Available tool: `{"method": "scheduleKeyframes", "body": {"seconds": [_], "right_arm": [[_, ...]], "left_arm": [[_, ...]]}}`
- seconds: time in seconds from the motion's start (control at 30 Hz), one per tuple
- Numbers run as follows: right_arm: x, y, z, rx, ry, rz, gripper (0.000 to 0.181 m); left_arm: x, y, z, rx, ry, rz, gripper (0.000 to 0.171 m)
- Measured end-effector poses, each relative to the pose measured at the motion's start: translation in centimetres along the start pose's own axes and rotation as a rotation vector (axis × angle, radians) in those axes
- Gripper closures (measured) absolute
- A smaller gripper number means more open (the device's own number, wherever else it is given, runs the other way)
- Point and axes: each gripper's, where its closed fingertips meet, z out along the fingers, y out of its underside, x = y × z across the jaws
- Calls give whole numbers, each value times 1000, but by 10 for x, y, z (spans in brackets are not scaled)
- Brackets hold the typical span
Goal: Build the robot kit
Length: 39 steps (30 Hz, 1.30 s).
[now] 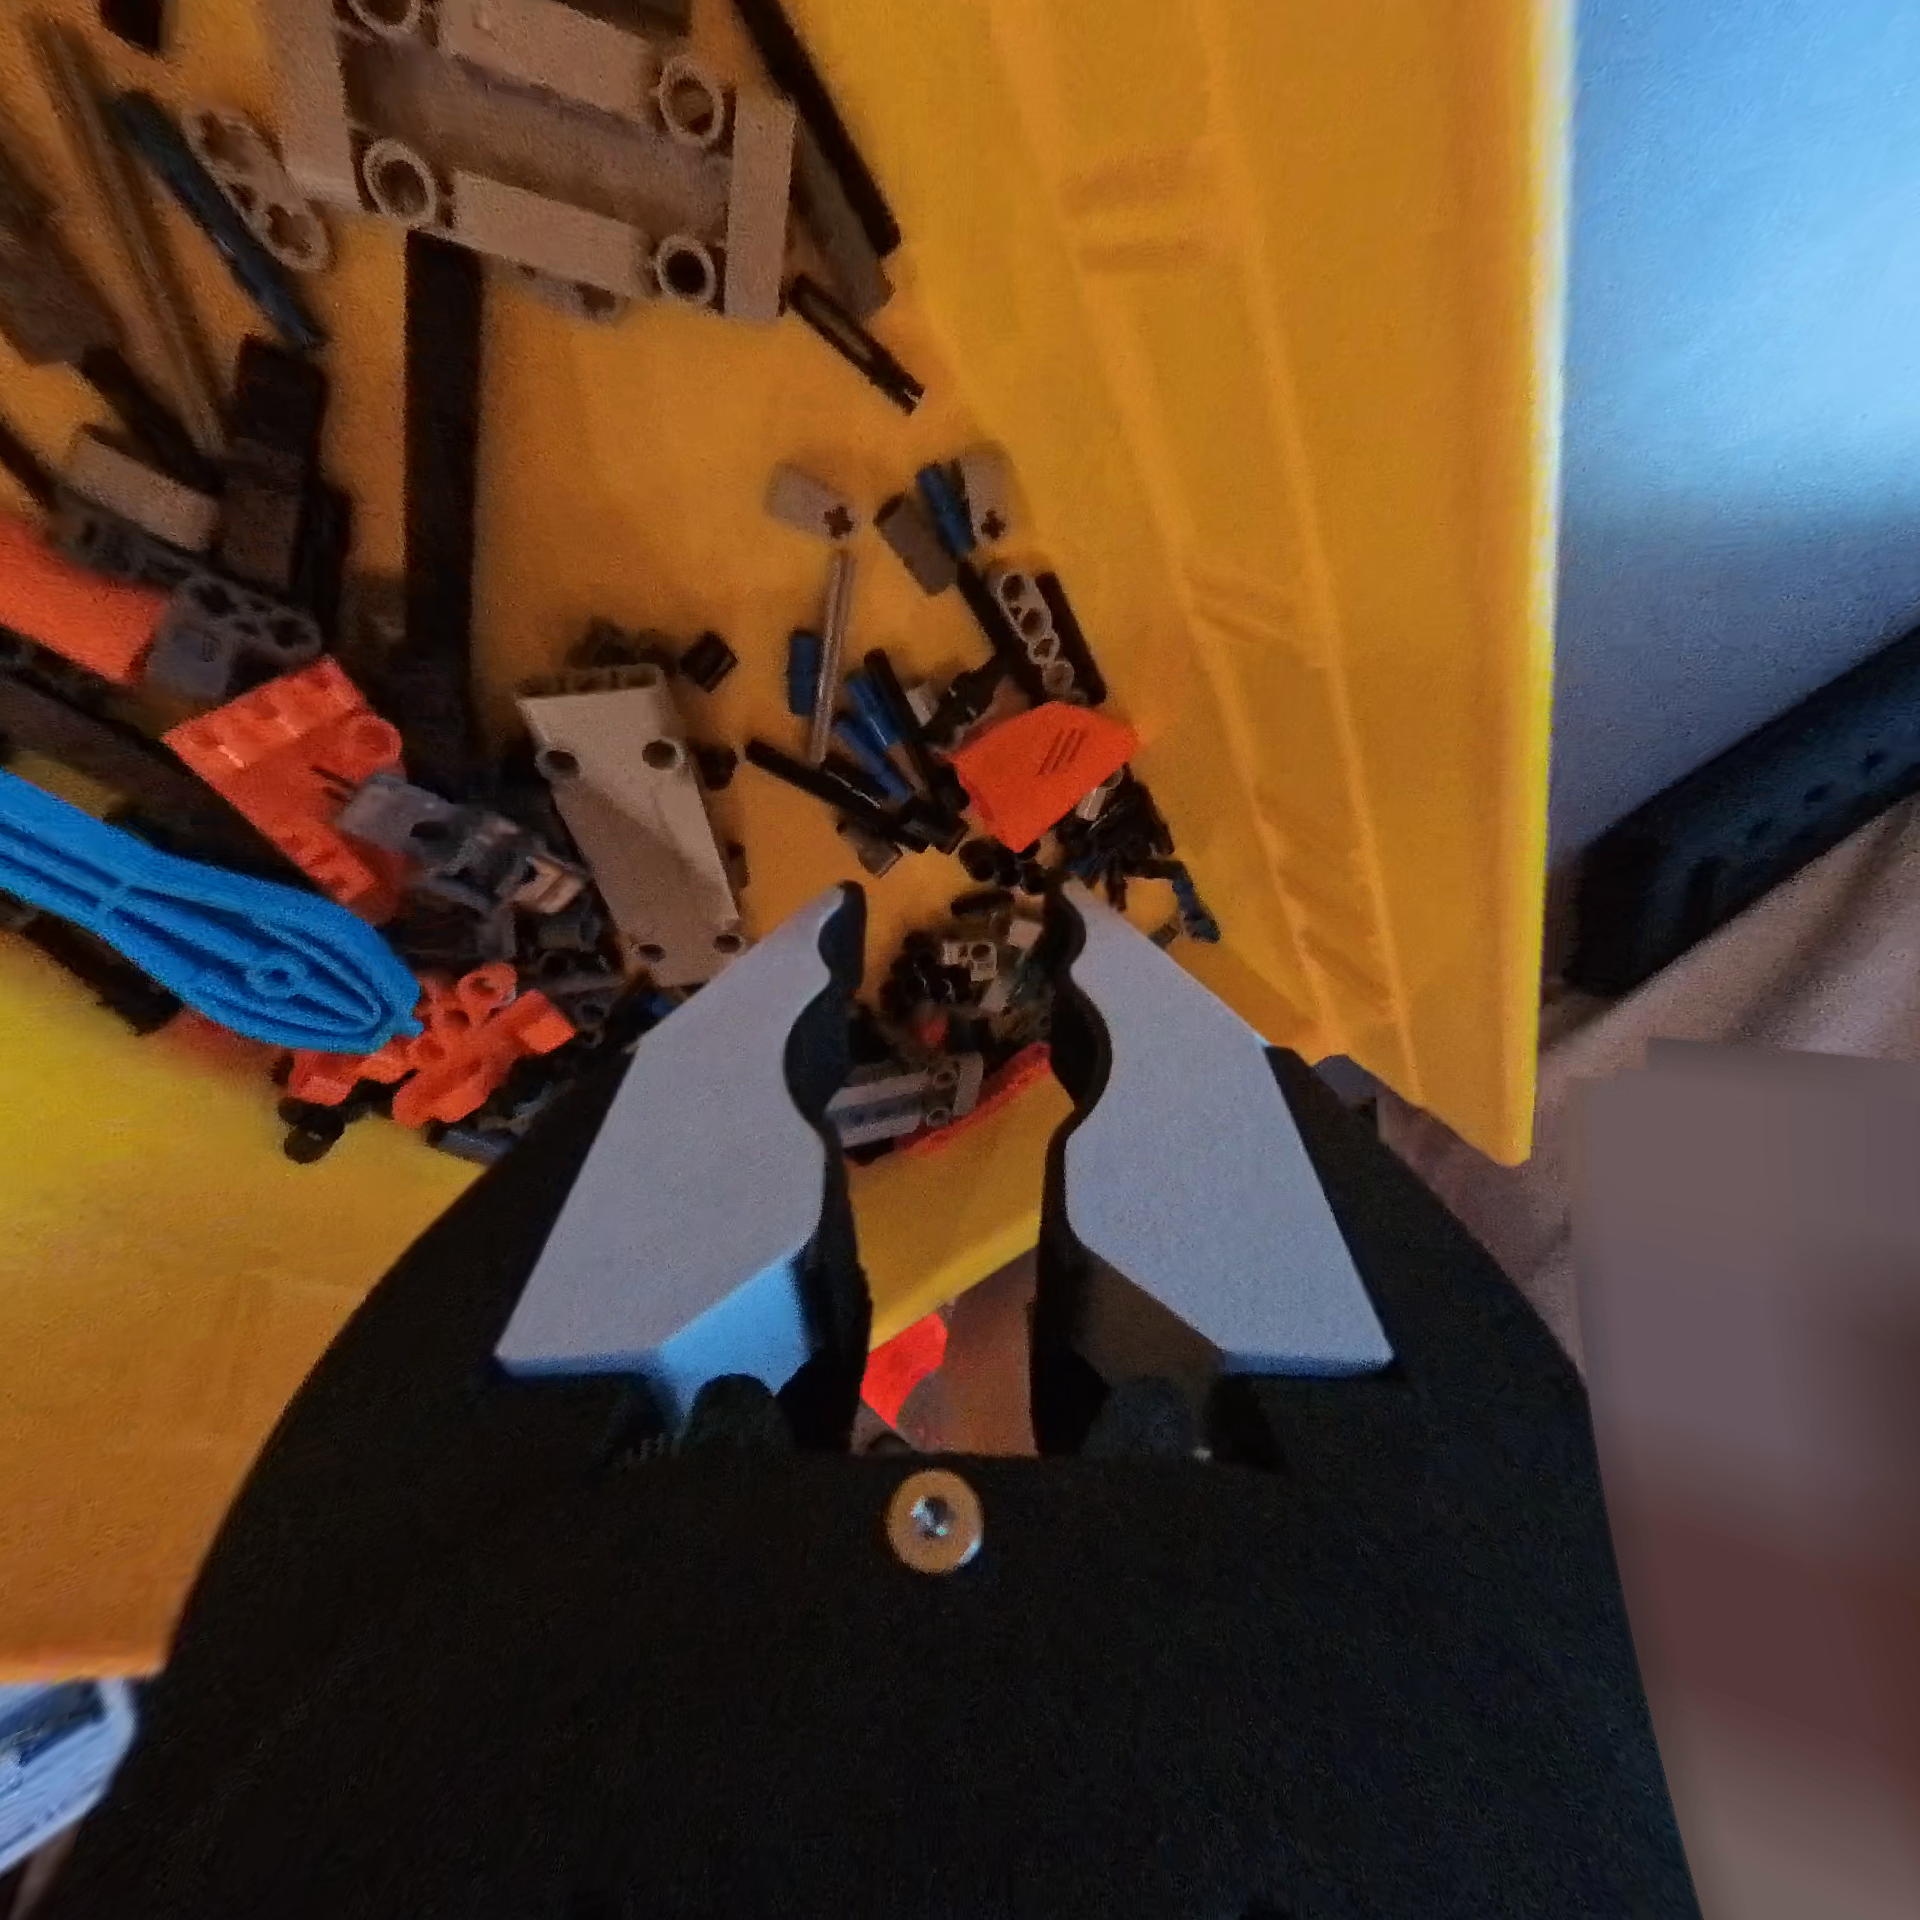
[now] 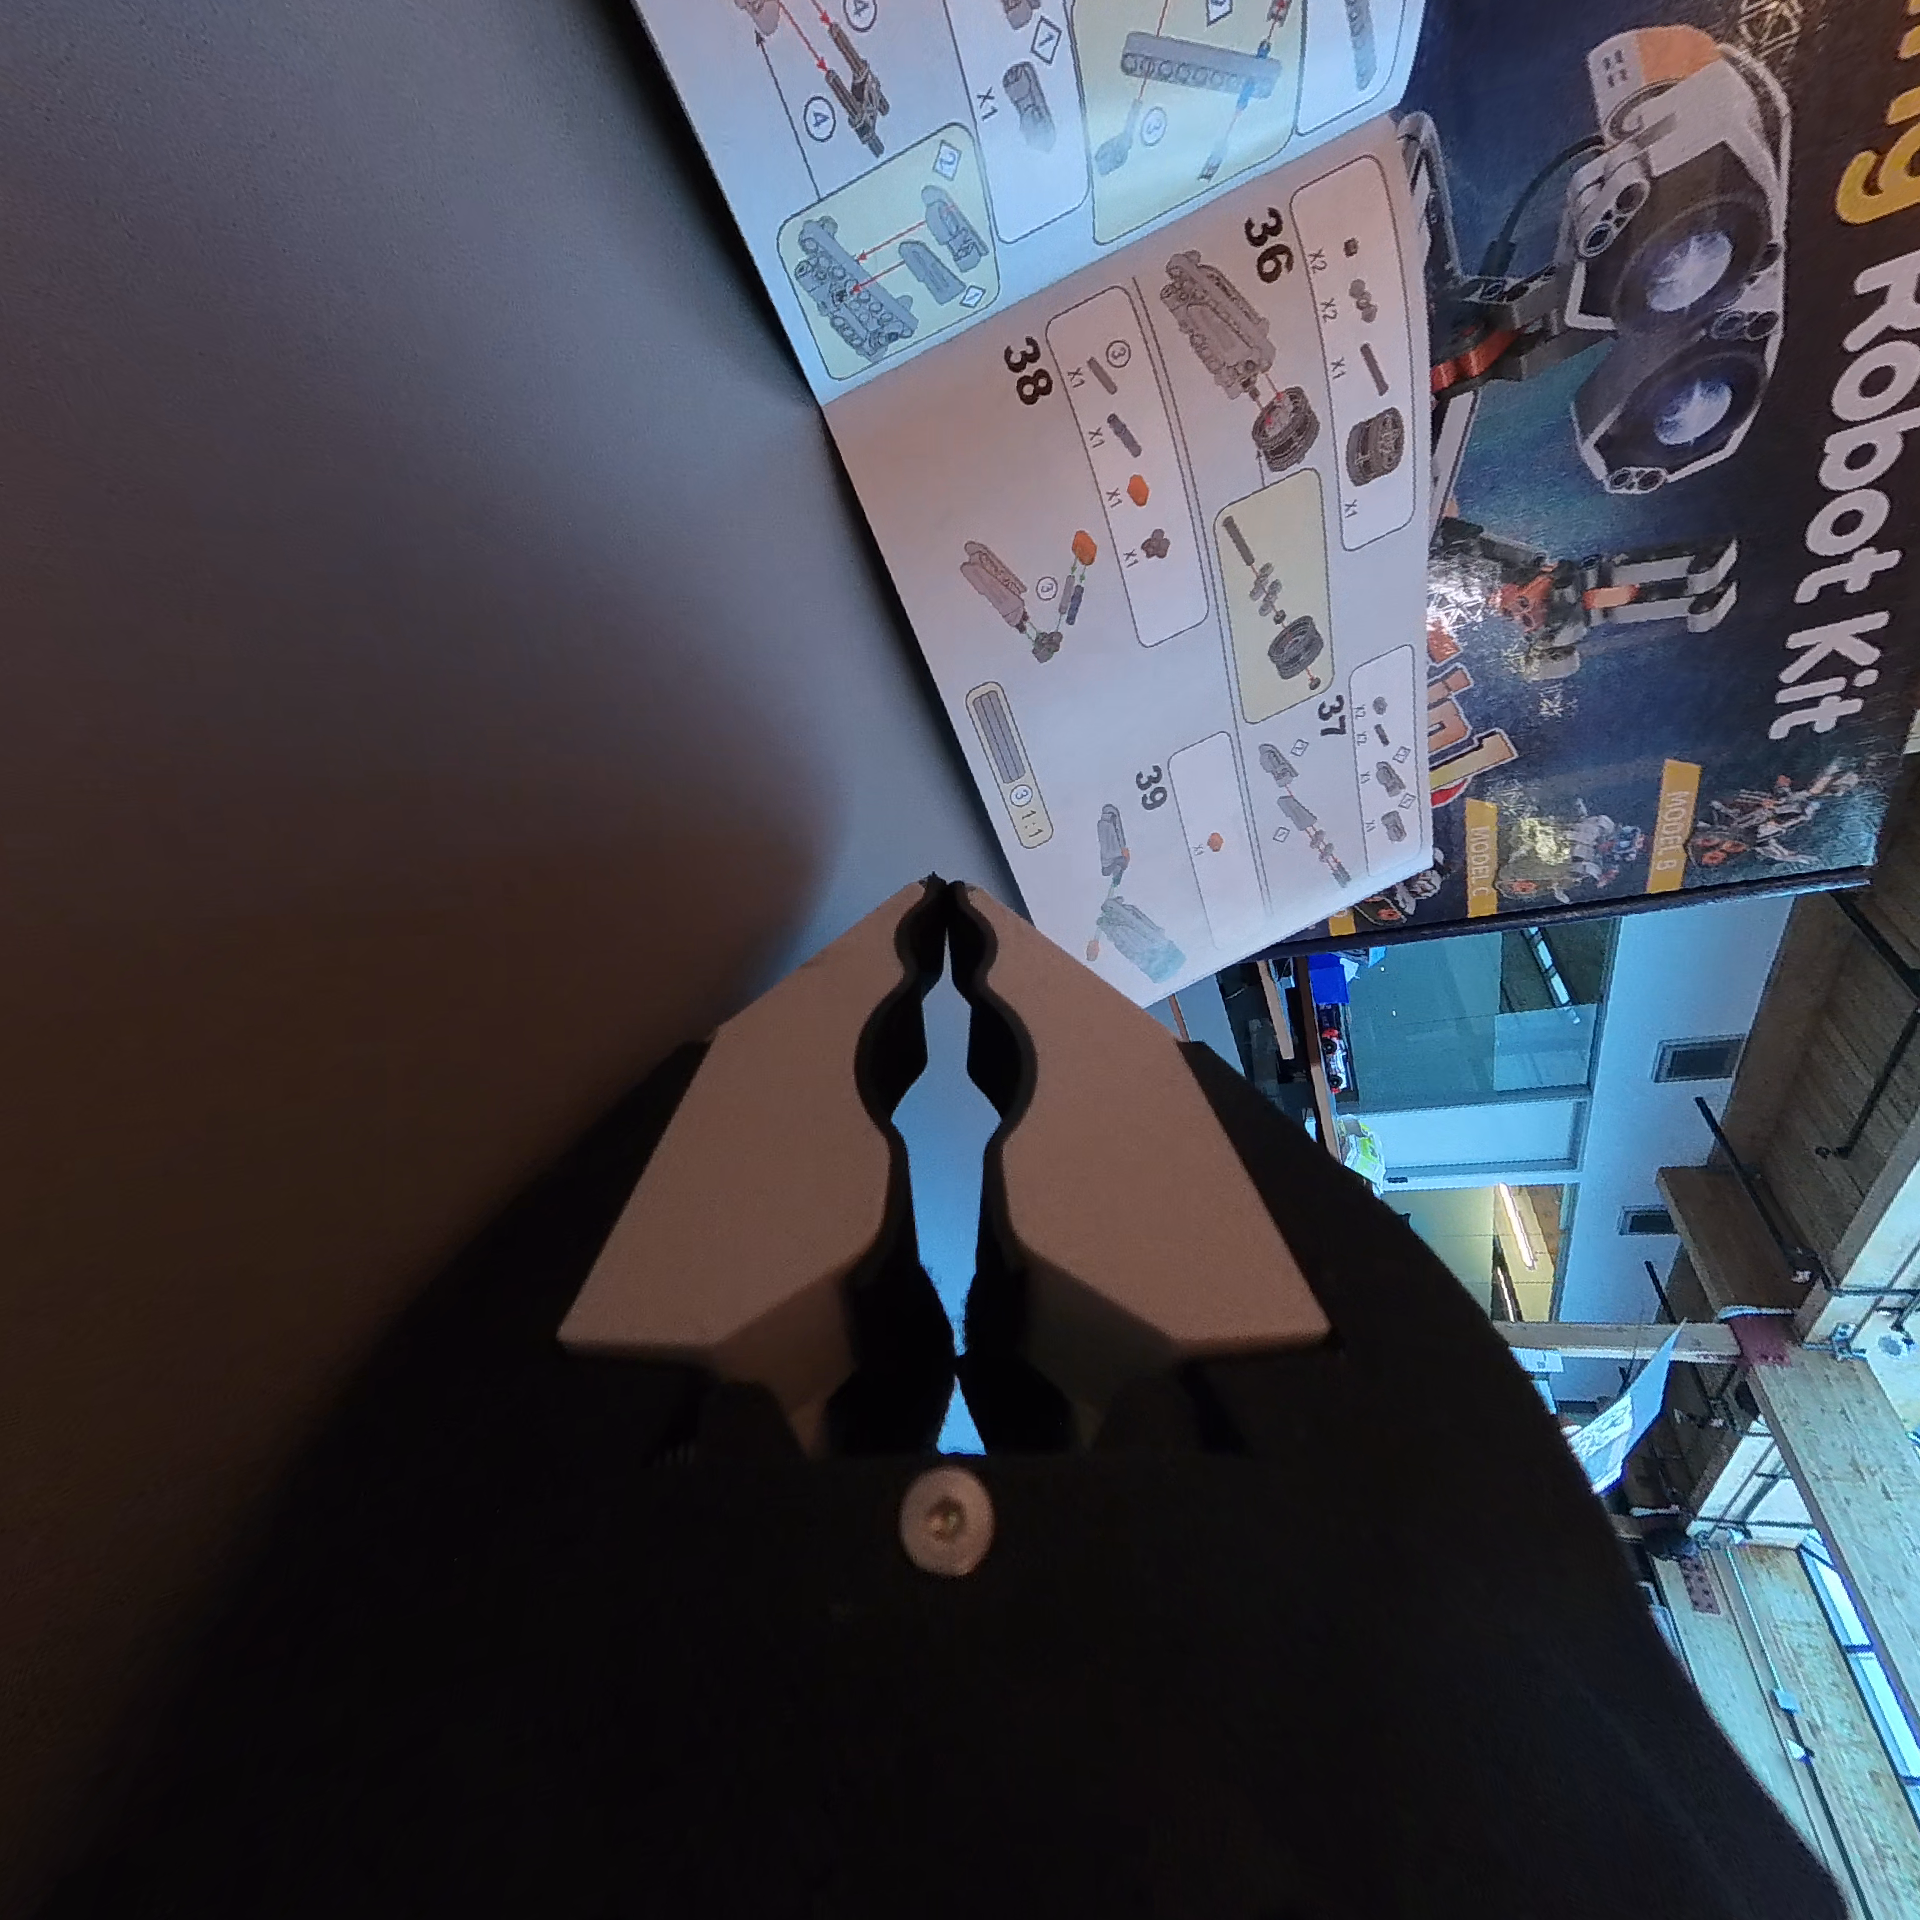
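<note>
My left gripper (image 1: pixel 956 909) is open and empty, its tips just above a heap of small black, blue and grey building pins (image 1: pixel 977 966) in a yellow tray (image 1: pixel 1195 416). An orange curved panel piece (image 1: pixel 1039 769) lies just beyond the tips. A light grey angled panel (image 1: pixel 634 810) lies to their left. A blue flat ribbed piece (image 1: pixel 197 925) and orange connectors (image 1: pixel 457 1049) lie farther left. My right gripper (image 2: pixel 943 886) is shut with nothing visible between its tips, over a dark grey table (image 2: pixel 364 416), near an open instruction booklet (image 2: pixel 1122 499).
Large grey beams and frames (image 1: pixel 540 156) fill the tray's far end. The tray's tall yellow wall (image 1: pixel 1351 623) rises on the right. A dark toy kit box (image 2: pixel 1662 468) lies under the booklet. Beyond the table edge a room with wooden beams (image 2: pixel 1818 1403) shows.
</note>
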Motion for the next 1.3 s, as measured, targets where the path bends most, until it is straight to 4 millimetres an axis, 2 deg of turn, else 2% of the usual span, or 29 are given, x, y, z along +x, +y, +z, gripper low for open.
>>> {"method": "scheduleKeyframes", "body": {"seconds": [0.2, 0.43, 0.53, 0.6, 0.63, 0.67, 0.7, 0.77, 0.87, 0.93, 1.3], "right_arm": [[0, 0, 0, 1, 1, 0, 181], [0, 0, 0, 0, 1, 0, 181], [0, 0, 0, 0, 2, 0, 181], [0, 0, 0, 0, 2, 0, 181], [0, 0, 0, 0, 1, 0, 181], [0, 0, 0, 0, 1, 0, 181], [0, 0, 0, 0, 1, 0, 181], [0, 0, 0, 0, 2, 0, 181], [0, 0, 0, 0, 1, 0, 181], [0, 0, 0, 0, 1, 0, 181], [0, 0, 0, 0, 3, 0, 181]], "left_arm": [[-3, 8, 26, -151, 67, -153, 119], [-4, 4, 28, -133, 14, -213, 123], [-2, 5, 30, -139, -46, -246, 118], [1, 12, 31, -181, -71, -236, 127], [-2, 19, 31, -215, -99, -220, 142], [-5, 23, 31, -233, -112, -210, 142], [-6, 23, 30, -231, -99, -214, 151], [-22, 26, 27, -240, -144, -251, 157], [-31, 28, 24, -230, -116, -324, 157], [-42, 33, 19, -228, -168, -352, 158], [-63, 25, 1, -115, -230, -409, 161]]}}
